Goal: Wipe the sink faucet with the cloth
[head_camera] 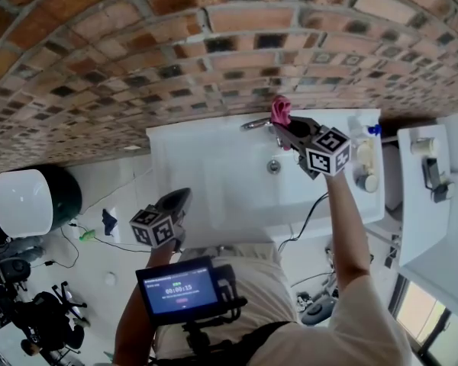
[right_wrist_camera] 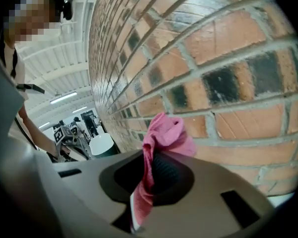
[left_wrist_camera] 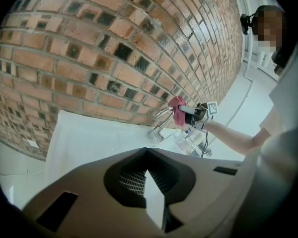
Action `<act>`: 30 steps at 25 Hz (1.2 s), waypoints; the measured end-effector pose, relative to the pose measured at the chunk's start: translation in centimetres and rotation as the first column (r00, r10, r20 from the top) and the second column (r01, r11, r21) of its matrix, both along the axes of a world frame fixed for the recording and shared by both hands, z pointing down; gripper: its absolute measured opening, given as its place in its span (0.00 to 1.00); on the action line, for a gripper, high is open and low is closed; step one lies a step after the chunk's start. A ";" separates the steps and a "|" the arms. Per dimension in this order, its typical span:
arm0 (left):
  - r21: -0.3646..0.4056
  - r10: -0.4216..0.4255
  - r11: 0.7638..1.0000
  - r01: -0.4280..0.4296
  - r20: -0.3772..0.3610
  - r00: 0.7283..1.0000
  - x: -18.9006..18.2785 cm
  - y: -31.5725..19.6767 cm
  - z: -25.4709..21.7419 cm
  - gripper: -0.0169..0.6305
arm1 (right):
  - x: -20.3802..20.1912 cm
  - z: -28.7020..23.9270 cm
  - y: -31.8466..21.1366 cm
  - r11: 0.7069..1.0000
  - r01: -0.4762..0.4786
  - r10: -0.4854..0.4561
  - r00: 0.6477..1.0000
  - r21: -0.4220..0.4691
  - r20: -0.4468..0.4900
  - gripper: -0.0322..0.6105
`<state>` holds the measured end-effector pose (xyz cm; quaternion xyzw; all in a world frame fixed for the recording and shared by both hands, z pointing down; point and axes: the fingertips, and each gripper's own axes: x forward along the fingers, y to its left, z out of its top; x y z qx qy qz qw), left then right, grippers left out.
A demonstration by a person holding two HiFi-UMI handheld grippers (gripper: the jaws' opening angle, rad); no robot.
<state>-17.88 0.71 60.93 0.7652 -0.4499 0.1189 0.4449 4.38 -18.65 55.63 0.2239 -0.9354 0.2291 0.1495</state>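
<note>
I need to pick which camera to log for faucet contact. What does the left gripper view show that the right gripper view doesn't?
Only the left gripper view shows the faucet, the white sink, and the right gripper from outside, up by the spout. Only the right gripper view shows the pink cloth pinched between that gripper's jaws close up, and a white-topped round container far off. Both show the cloth and the brick wall.
</note>
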 end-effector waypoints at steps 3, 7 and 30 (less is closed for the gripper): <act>0.006 0.002 1.000 -0.002 -0.004 1.000 -0.5 0.0 -0.1 0.02 | -2.0 -0.4 0.2 1.000 -0.003 0.005 0.997 0.026 -0.077 0.11; 0.010 -0.001 1.000 0.001 -0.010 1.000 -1.4 0.5 -0.2 0.02 | -4.2 -0.5 0.7 0.999 -0.011 0.016 0.991 0.036 -0.134 0.11; -0.005 -0.084 0.996 0.083 -0.003 0.997 -8.0 3.9 0.0 0.02 | -9.6 13.3 6.9 0.900 -0.303 0.202 0.927 -0.312 -0.316 0.11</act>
